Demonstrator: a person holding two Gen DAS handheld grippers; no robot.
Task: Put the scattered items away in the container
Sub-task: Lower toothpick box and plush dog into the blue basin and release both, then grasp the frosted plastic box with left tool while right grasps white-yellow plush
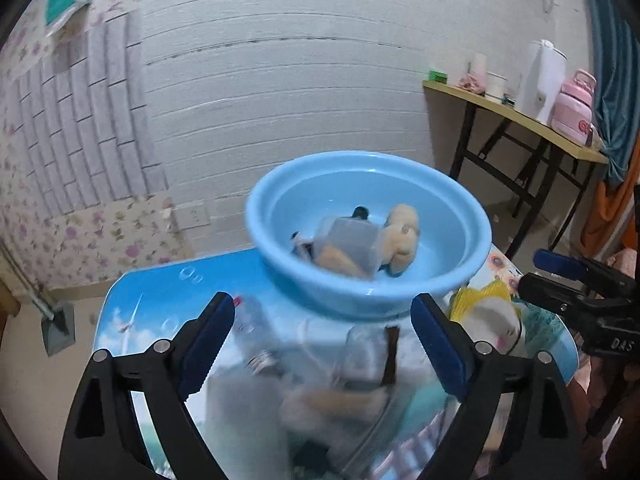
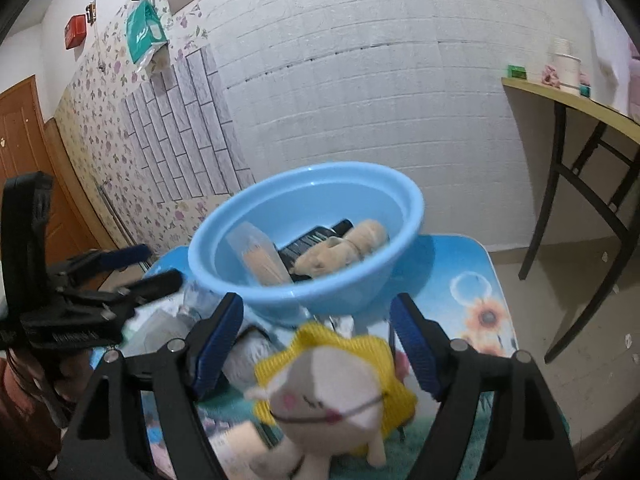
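Prob. a home rm, floral wallpaper (image 2: 100, 120), wooden door (image 2: 20, 136), kettle (image 1: 540, 80) on side table (image 1: 516, 114)

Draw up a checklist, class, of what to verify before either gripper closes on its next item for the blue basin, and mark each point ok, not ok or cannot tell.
1. Left gripper jaws apart: ok.
2. Right gripper jaws apart: ok.
3. Yellow-and-white plush toy lies between the right gripper's fingers: ok.
4. What lies between the left gripper's fingers: blurred clear items; cannot tell which would be gripped.
5. Blue basin has room beside the tan plush and clear box: ok.
6. The two grippers are apart: ok.
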